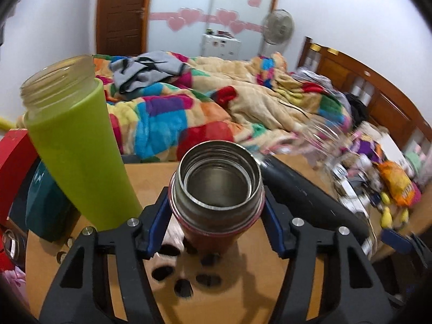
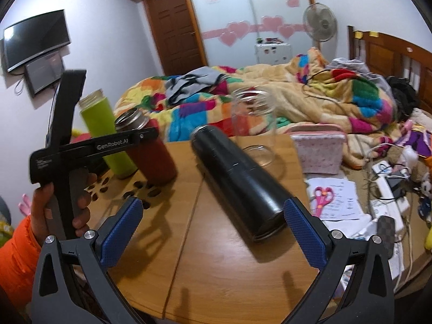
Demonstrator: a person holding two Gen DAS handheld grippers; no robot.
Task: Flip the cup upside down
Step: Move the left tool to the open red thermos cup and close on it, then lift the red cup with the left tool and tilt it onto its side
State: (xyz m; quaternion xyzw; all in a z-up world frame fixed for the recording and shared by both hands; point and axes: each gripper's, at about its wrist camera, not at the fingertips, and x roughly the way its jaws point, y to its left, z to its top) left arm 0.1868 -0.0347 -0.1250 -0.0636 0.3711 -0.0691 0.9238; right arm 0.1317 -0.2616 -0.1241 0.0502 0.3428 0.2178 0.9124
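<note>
Left hand-held gripper [image 1: 216,224] clamped on red cup [image 1: 216,189], upright, mouth up, frame centre, above table [image 1: 140,178]. Right hand-held gripper [image 2: 213,229] spread wide, empty; black bottle [image 2: 240,181] between pads, tilted. Green bottle [image 1: 73,145] left.

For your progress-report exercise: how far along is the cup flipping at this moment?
Done: nothing is clearly flipped; the black cup stands tilted, base nearest the camera. In hand: the left gripper flanks the upright red cup, mouth up; the right gripper is open. Left: the green cup and glass, mouths up.
</note>
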